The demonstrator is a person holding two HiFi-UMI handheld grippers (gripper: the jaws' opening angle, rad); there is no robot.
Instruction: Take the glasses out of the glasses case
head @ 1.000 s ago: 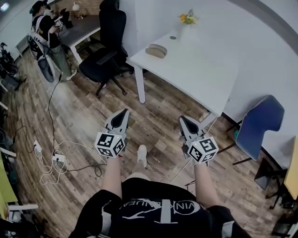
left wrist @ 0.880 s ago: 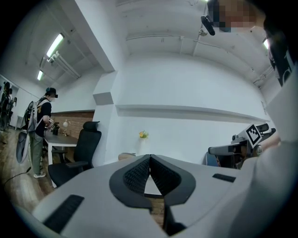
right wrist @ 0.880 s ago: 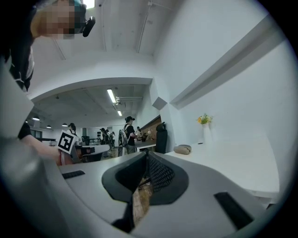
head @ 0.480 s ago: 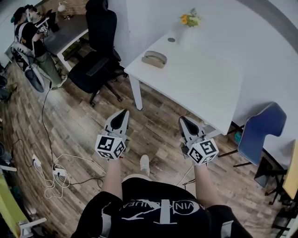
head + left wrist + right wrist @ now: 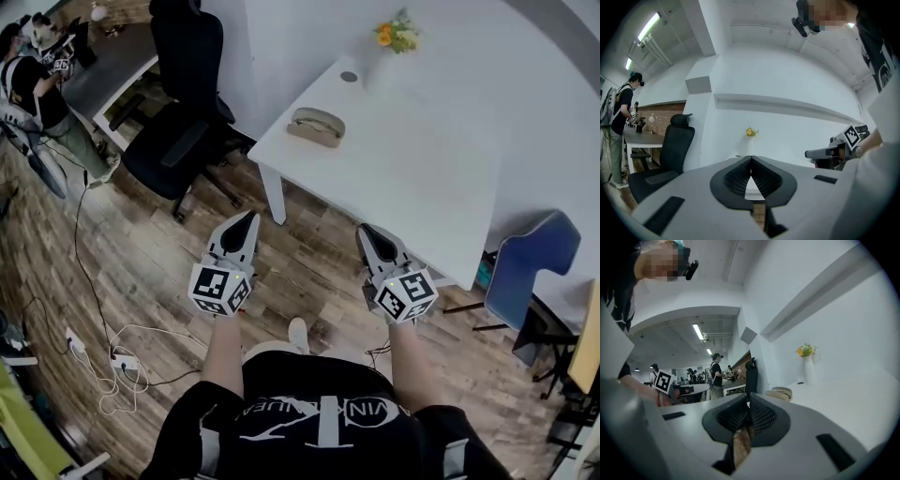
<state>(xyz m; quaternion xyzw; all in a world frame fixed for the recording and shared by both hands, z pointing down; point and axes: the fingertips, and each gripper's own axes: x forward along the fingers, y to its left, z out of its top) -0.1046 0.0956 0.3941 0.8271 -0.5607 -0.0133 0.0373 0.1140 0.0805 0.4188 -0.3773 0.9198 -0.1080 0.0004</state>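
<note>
Ahead, black chair [image 5: 178, 141] flanks table [image 5: 403, 159] bearing glasses case [image 5: 316, 125]; left gripper [image 5: 246, 217], right gripper [image 5: 364, 230] pressed together.

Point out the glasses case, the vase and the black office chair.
glasses case [image 5: 316, 126]: head view, middle of its closed top.
vase [image 5: 809, 372]: right gripper view, on its white body below the flowers.
black office chair [image 5: 153, 162]: head view, on its seat.

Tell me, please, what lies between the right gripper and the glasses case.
In the head view, only a sliver of wooden floor and bare white tabletop separate the right gripper from the glasses case; nothing else stands there.
</note>
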